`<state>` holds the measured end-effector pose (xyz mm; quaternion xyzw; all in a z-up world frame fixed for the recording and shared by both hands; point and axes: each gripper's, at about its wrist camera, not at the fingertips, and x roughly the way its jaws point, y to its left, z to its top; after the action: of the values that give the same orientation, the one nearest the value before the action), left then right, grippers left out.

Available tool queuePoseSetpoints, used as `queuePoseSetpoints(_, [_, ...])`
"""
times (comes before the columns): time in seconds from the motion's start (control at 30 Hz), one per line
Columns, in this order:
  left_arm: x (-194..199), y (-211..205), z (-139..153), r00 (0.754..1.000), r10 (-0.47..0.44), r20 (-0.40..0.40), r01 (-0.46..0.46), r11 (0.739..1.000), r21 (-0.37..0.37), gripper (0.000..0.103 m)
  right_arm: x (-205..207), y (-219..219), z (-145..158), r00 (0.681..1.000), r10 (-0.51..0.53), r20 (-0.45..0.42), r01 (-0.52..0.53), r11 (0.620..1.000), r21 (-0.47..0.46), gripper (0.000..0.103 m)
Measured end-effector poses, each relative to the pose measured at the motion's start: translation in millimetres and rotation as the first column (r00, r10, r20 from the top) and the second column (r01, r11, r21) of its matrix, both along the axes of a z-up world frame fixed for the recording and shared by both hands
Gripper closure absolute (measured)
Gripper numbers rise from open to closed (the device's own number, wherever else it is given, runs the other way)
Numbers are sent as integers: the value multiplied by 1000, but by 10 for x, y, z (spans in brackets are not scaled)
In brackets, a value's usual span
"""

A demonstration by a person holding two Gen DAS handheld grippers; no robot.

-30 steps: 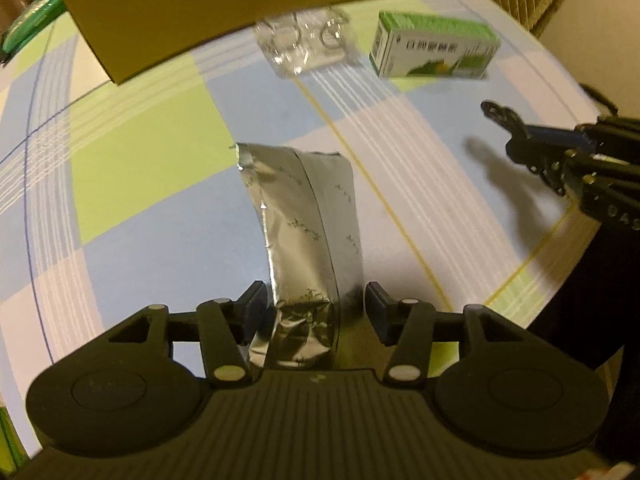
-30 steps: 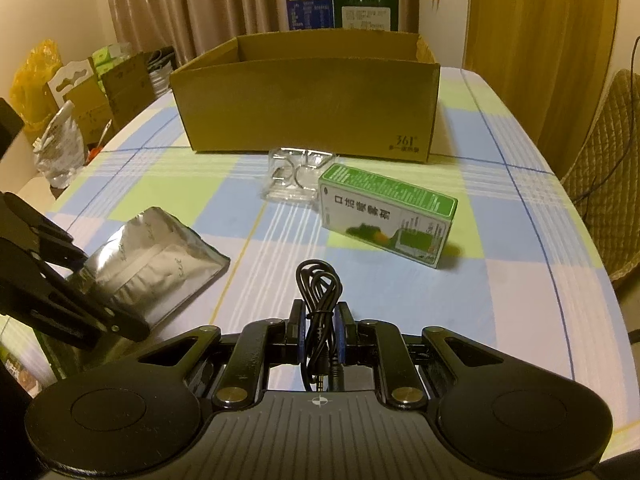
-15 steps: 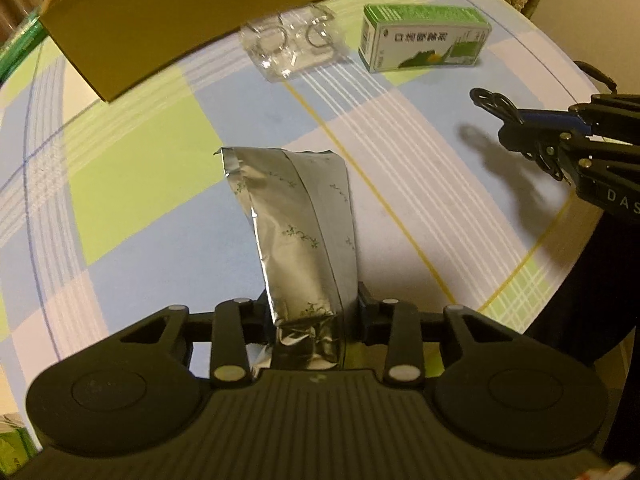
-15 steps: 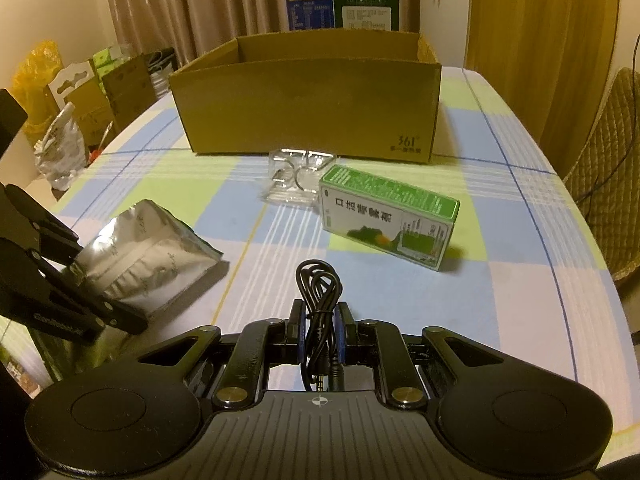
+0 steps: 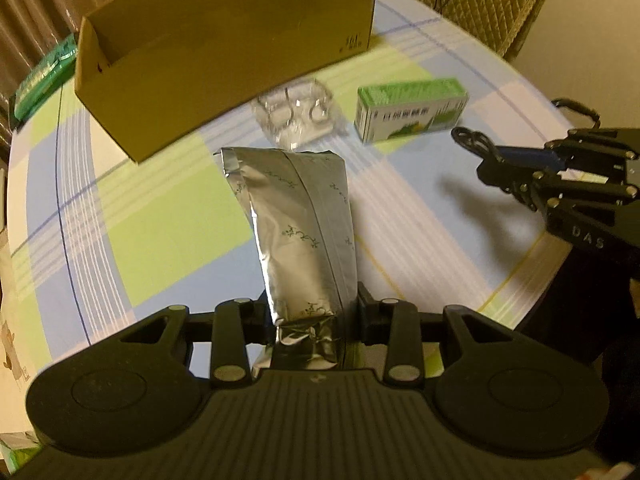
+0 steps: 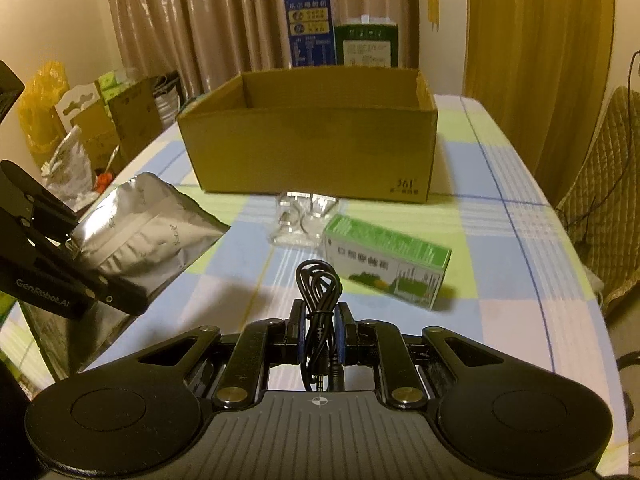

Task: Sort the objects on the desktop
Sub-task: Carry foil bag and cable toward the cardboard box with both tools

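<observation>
My left gripper (image 5: 310,312) pinches the foil pouch (image 5: 296,220), its long axis running forward beyond the fingers; my right gripper (image 6: 319,330) clamps the coiled cable (image 6: 319,284). The cardboard box (image 6: 312,148) lies straight ahead of both, beyond the green carton (image 6: 386,266).

Beige curtains (image 6: 192,20), checked tablecloth (image 6: 500,184), quilted chair (image 6: 600,208), warm dim light

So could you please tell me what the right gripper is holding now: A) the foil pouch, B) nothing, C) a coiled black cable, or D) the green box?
C: in the right wrist view the right gripper is shut on the cable, while the green box lies on the table and the foil pouch is in the left gripper.
</observation>
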<state>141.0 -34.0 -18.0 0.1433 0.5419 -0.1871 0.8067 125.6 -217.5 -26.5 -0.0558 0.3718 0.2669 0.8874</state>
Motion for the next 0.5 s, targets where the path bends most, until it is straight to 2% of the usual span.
queuePoseSetpoints(0.2, [56, -48, 246, 999, 10, 40, -8, 999, -31, 71, 59, -4, 206, 1000, -5, 25, 4, 1000, 18, 92])
queuePoseSetpoints(0.5, [202, -70, 525, 996, 13, 90, -9, 999, -45, 71, 225, 66, 457, 1000, 5, 13, -5, 1000, 30, 92])
